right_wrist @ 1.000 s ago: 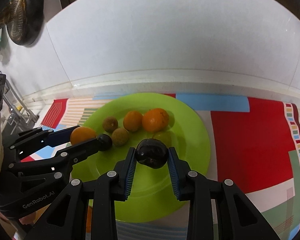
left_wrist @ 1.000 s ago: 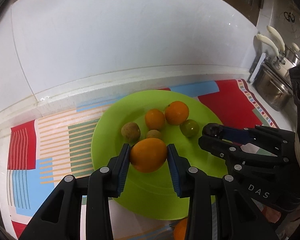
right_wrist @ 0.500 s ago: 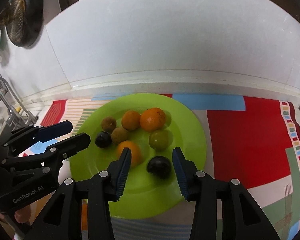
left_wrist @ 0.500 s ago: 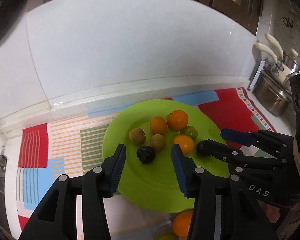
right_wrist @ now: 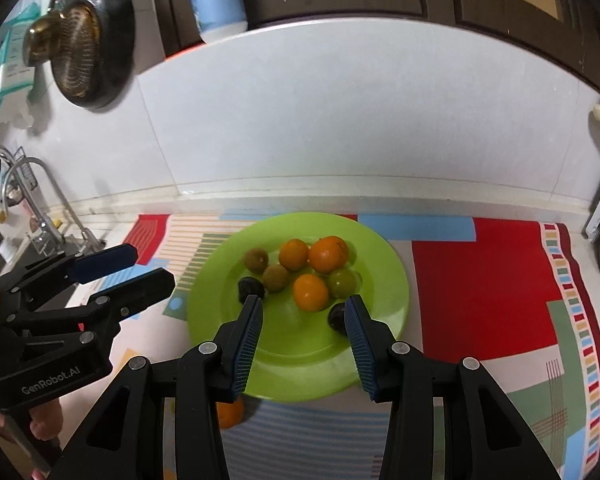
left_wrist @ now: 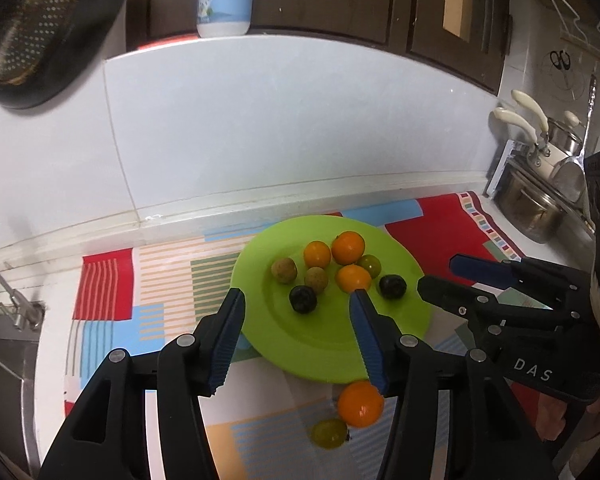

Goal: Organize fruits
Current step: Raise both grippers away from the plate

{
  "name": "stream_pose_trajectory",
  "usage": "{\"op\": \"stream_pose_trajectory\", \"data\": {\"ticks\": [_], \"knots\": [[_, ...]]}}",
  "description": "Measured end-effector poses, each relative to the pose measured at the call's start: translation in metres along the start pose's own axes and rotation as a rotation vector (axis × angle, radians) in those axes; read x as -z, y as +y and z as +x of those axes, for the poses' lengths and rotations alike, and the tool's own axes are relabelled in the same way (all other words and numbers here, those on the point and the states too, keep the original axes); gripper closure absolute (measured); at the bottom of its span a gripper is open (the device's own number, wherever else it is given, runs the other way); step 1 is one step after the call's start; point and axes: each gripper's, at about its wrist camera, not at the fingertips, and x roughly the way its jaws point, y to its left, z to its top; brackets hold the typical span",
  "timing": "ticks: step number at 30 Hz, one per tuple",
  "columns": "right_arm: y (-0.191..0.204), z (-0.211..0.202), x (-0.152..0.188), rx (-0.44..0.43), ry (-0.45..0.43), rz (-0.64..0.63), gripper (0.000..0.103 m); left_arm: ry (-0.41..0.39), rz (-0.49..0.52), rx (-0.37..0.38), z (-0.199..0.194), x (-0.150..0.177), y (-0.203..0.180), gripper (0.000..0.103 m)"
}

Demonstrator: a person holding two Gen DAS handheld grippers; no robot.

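A green plate [left_wrist: 332, 352] on the patterned mat holds three oranges [left_wrist: 348, 247], a green fruit [left_wrist: 370, 265], two brown fruits [left_wrist: 284, 270] and two dark fruits [left_wrist: 393, 286]. My left gripper [left_wrist: 296, 294] hovers above the plate's near edge. Its jaws are opening and nothing is between them. My right gripper [right_wrist: 302, 300] hangs open and empty above the plate [right_wrist: 300, 360]; it also shows at the right [left_wrist: 440, 276]. Off the plate, in front of it, lie another orange [left_wrist: 360, 404] and a yellow-green fruit [left_wrist: 330, 433].
The mat [right_wrist: 480, 280] covers the counter up to a white tiled wall. Steel pots [left_wrist: 532, 208] stand at the right and a faucet [right_wrist: 40, 184] over a sink at the left. A dark strainer [right_wrist: 84, 40] hangs on the wall.
The left gripper let go of an orange and the right gripper let go of a dark fruit, both onto the plate. Both grippers then opened and drew back and up.
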Motion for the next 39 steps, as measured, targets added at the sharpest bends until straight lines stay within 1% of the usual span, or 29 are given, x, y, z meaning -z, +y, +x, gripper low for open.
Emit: {"op": "stream_pose_trajectory", "data": {"ticks": [8, 14, 16, 17, 19, 24, 27, 32, 39], "knots": [[0.013, -0.023, 0.006, -0.005, -0.026, -0.026, 0.059, -0.045, 0.010, -0.022, -0.032, 0.008, 0.001, 0.047], [0.024, -0.036, 0.012, -0.015, -0.035, -0.046, 0.059, -0.050, 0.005, -0.021, -0.046, 0.016, 0.001, 0.046], [0.026, -0.039, 0.014, -0.016, -0.038, -0.051, 0.059, -0.051, 0.011, -0.021, -0.050, 0.020, 0.001, 0.045], [0.028, -0.041, 0.015, -0.017, -0.038, -0.054, 0.058, -0.051, 0.015, -0.022, -0.052, 0.022, 0.001, 0.044], [0.031, -0.045, 0.018, -0.011, -0.046, -0.063, 0.049, -0.052, 0.025, -0.025, -0.056, 0.026, 0.001, 0.044], [0.040, -0.056, 0.023, 0.006, -0.061, -0.106, 0.049, -0.057, 0.051, -0.038, -0.064, 0.036, 0.000, 0.040], [0.045, -0.060, 0.027, 0.012, -0.064, -0.130, 0.049, -0.057, 0.065, -0.038, -0.069, 0.042, 0.000, 0.040], [0.052, -0.060, 0.035, -0.006, -0.043, -0.158, 0.049, -0.057, 0.092, -0.022, -0.072, 0.053, -0.002, 0.040], [0.060, -0.052, 0.050, -0.012, 0.015, -0.232, 0.049, -0.054, 0.153, 0.007, -0.069, 0.067, -0.008, 0.040]]}}
